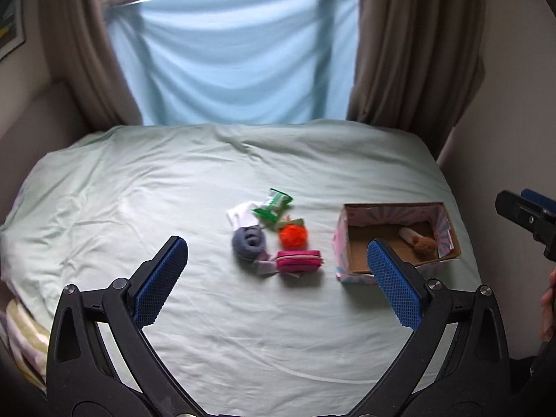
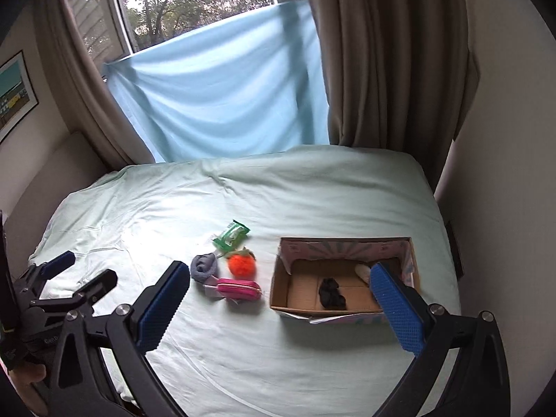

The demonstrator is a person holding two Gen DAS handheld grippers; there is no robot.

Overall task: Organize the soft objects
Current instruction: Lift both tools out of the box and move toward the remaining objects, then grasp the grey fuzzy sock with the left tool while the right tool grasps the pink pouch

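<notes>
A small pile lies mid-bed: a grey rolled sock, an orange plush fruit, a pink zip pouch, a green packet and a white cloth. To their right stands an open cardboard box holding a brown plush toy, a pale roll and a black item. My left gripper is open and empty, above the bed in front of the pile. My right gripper is open and empty, in front of the box.
The bed has a wrinkled pale green sheet. A blue cloth hangs over the window behind, between brown curtains. A wall runs along the right side. A striped cloth lies at the bed's left front edge.
</notes>
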